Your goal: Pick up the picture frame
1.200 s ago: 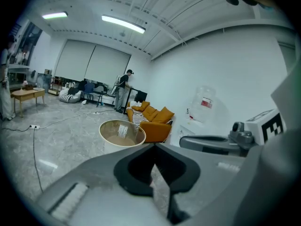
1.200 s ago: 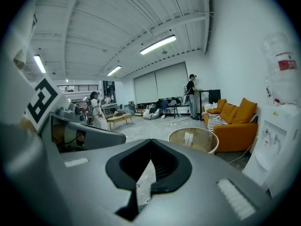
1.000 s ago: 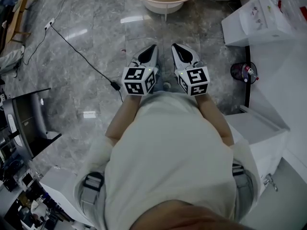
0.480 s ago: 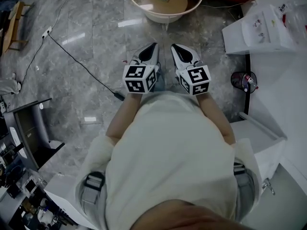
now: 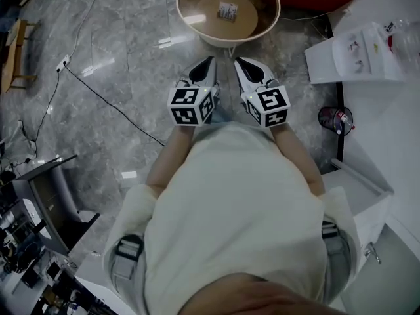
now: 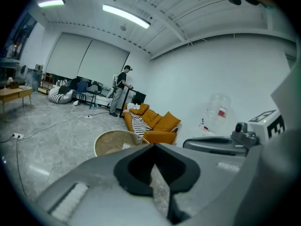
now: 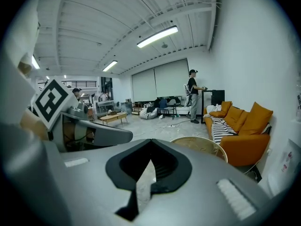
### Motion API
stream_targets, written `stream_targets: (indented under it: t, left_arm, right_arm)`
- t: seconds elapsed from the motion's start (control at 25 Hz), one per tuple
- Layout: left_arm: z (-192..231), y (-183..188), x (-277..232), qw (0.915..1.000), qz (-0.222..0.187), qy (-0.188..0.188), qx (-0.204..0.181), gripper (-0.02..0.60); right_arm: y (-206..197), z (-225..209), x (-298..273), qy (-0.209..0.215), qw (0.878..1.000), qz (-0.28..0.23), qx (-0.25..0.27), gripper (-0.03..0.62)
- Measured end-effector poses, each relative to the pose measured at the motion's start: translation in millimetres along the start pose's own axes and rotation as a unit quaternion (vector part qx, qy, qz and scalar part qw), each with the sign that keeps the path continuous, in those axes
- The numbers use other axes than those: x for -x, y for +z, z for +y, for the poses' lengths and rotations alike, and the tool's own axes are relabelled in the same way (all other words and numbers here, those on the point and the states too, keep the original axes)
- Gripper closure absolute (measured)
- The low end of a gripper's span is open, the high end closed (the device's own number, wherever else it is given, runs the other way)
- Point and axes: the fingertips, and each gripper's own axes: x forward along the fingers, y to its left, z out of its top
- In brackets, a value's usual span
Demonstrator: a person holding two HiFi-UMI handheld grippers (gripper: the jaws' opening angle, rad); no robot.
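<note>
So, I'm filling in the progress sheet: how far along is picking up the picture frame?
Done: nothing yet. The small frame-like item lies untouched on the round table ahead. In hand: nothing; the left gripper and right gripper point toward the table, jaws shut and empty. Left: reach the item, open, grasp, lift.
</note>
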Motion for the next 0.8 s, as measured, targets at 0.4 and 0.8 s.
stream_targets:
  t: [0.4,0.8]
  left_arm:
    - [46,18,-46,0.9997,0.014,-0.020,0.002,0.580]
    - [70,8,-87,0.9984,0.053,-0.016,-0.012,0.580]
  right_arm:
    - [7,-34,-52,-0.040,0.999,0.009,-0.008,0.592]
    - [-8,-71,-79,-0.052,0.998,0.030,-0.035,0.592]
